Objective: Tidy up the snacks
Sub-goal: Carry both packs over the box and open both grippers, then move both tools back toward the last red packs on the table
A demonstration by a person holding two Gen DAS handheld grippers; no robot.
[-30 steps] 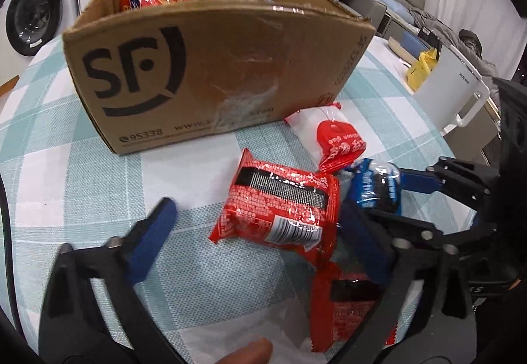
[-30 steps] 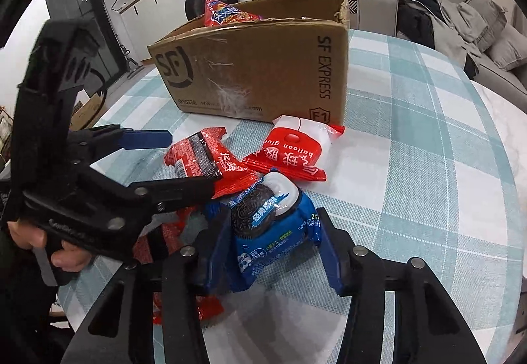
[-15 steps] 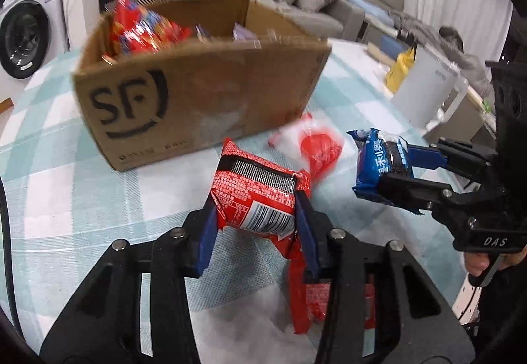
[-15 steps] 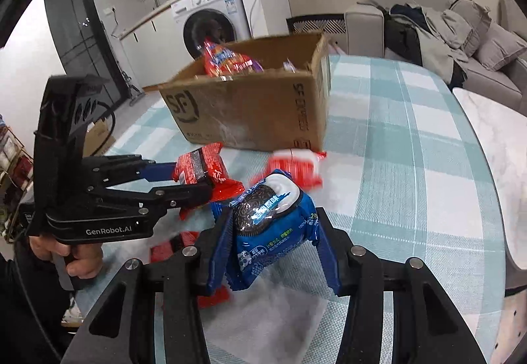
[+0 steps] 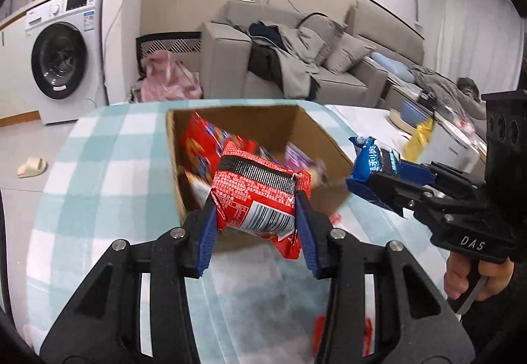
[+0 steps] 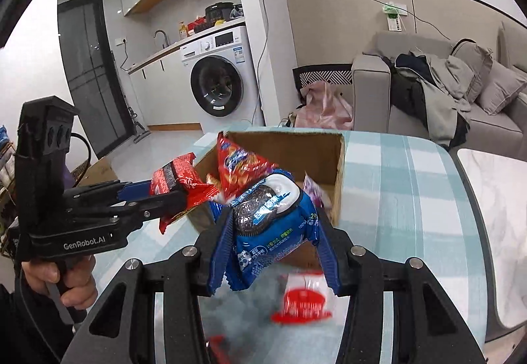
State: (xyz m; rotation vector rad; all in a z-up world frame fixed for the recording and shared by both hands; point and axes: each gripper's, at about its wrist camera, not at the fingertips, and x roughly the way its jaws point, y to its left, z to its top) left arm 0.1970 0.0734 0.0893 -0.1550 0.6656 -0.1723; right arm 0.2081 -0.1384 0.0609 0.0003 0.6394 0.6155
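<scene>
My left gripper (image 5: 257,215) is shut on a red snack packet (image 5: 260,192) and holds it in the air over the near edge of the open cardboard box (image 5: 332,146). My right gripper (image 6: 273,232) is shut on a blue cookie packet (image 6: 270,225), also raised near the box (image 6: 339,173). The box holds a red chip bag (image 6: 240,169) and other snacks. In the left wrist view the right gripper (image 5: 372,179) with the blue packet (image 5: 372,159) is at the right. In the right wrist view the left gripper (image 6: 171,192) with the red packet (image 6: 178,176) is at the left.
A red and white packet (image 6: 306,298) lies on the checked tablecloth (image 6: 411,199) in front of the box. Another red packet (image 5: 342,334) lies near the table's front edge. A washing machine (image 6: 217,74) and a sofa (image 5: 296,67) stand behind the table.
Both grippers have lifted their packets off the table and moved up toward the box opening. The left gripper closed on the red packet one second ago.
</scene>
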